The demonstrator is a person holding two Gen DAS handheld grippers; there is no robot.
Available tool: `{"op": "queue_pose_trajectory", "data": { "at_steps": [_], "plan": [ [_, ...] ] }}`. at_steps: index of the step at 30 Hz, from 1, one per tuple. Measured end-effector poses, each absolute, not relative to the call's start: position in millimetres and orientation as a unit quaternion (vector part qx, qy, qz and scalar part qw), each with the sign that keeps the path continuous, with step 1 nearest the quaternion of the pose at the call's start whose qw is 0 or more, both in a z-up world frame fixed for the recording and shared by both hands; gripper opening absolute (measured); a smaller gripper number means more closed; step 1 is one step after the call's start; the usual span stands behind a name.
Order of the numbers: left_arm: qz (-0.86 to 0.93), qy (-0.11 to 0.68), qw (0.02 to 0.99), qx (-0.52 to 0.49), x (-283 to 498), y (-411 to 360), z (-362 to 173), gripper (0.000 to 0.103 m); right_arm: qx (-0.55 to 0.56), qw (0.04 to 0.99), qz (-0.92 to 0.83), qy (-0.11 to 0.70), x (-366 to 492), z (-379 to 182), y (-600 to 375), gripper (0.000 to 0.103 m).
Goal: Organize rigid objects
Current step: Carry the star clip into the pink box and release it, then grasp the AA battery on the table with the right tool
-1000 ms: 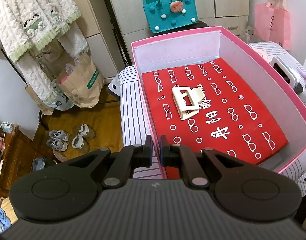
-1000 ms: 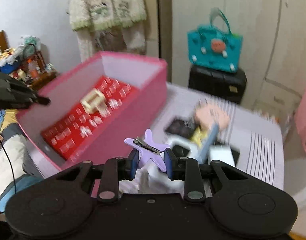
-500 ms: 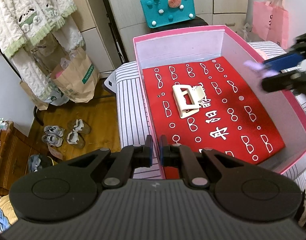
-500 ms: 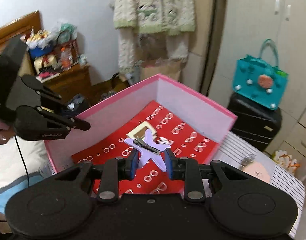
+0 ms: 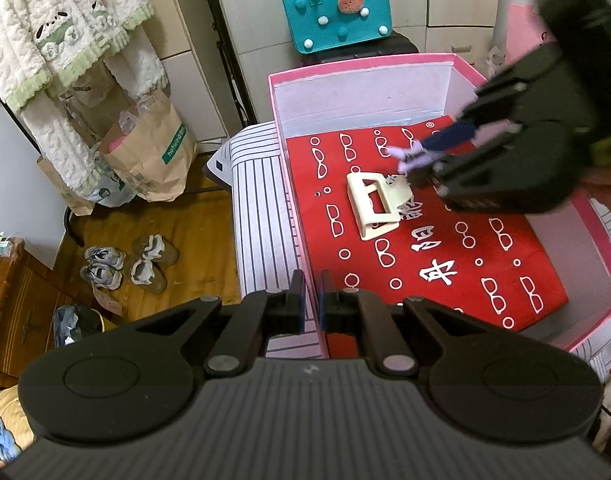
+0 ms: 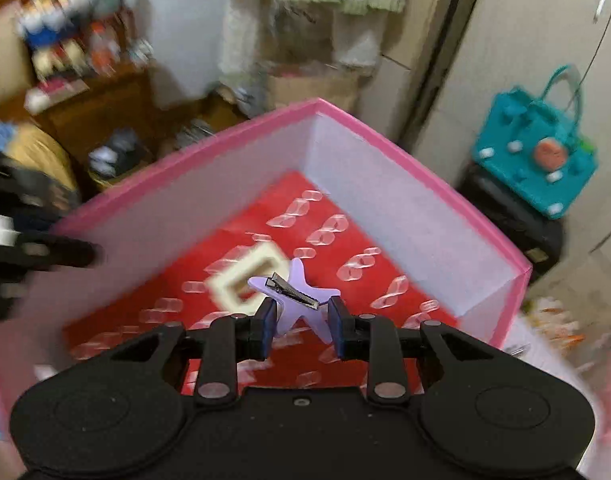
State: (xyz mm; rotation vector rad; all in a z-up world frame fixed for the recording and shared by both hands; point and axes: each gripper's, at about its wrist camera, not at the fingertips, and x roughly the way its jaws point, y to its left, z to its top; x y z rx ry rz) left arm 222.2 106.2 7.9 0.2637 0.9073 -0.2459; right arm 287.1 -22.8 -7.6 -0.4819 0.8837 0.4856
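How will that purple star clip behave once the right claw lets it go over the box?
The star clip looks thin, stiff and light, so it will probably land flat and not roll. Its smooth plastic may skid slightly on the red liner, towards the cream clip.

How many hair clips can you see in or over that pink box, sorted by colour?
Cream claw clip, lying on the red lining of the pink box: 1
Purple star clip, held over the box by the right gripper: 1
Total: 2
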Motion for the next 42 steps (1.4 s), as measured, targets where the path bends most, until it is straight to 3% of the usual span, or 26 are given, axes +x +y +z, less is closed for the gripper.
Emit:
{"op": "queue_pose_trajectory", "data": {
  "at_steps": [11, 13, 15, 23, 28, 33, 42],
  "plan": [
    [-0.119, 0.437, 0.883, 0.124, 223, 106, 9, 0.005, -0.185, 0.834, 0.22, 0.471, 313, -22, -29, 0.032],
    [-0.118, 0.436, 0.883, 0.125, 223, 107, 9, 0.005, -0.171, 0.836, 0.219, 0.473, 314, -19, -33, 0.039],
    [-0.117, 0.436, 0.883, 0.124, 224, 107, 9, 0.005, -0.153, 0.845, 0.217, 0.464, 313, -13, -41, 0.046],
    [-0.12, 0.435, 0.884, 0.124, 224, 108, 9, 0.005, -0.012, 0.878, 0.26, 0.402, 258, 47, -108, 0.05],
    [-0.125, 0.431, 0.886, 0.118, 223, 112, 7, 0.006, 0.008, 0.894, 0.25, 0.373, 216, 61, -152, 0.05],
    [-0.128, 0.431, 0.886, 0.118, 223, 112, 7, 0.006, -0.002, 0.907, 0.211, 0.365, 185, 50, -186, 0.051],
    [-0.133, 0.426, 0.889, 0.106, 221, 117, 7, 0.006, -0.004, 0.898, 0.173, 0.404, 154, -19, -212, 0.05]
  ]
}}
